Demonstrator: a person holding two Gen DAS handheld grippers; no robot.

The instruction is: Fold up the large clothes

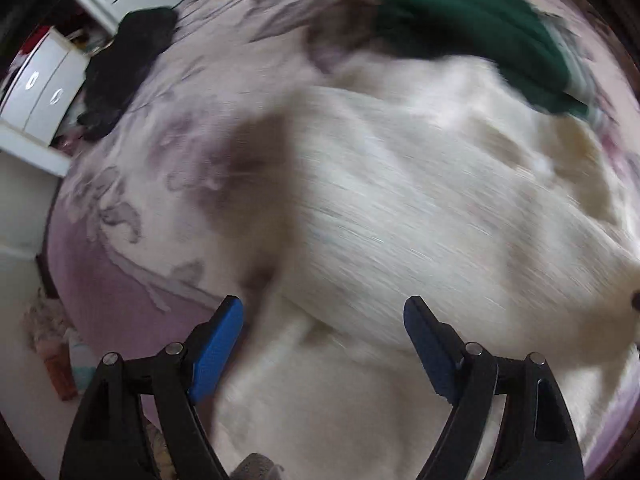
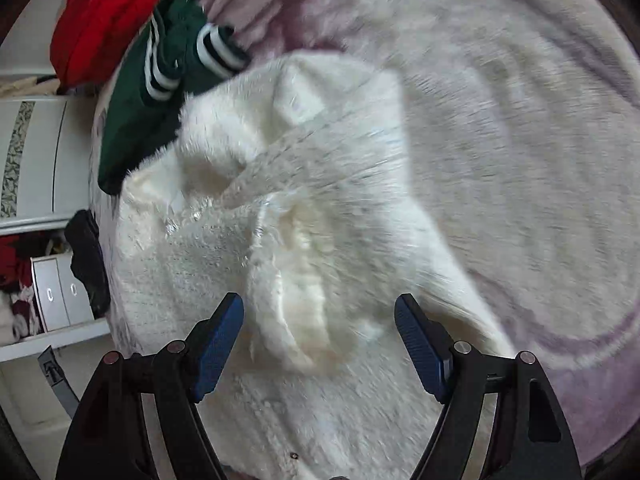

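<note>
The fluffy white garment (image 2: 304, 216) lies rumpled on the bed (image 1: 120, 184), spread for folding. Left gripper (image 1: 324, 344) and right gripper (image 2: 320, 344) hover above it, fingers wide apart and empty, likely seeking edges. A green garment (image 2: 140, 104) lies far left.

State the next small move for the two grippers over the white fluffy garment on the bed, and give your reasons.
Probably lower the right gripper and close it on the raised fold of the white fluffy garment between its fingers. Both grippers are open and hold nothing; the left gripper also hangs above the garment, which lies rumpled on the bedspread, partly over the green sweater, so it needs spreading first.
</note>
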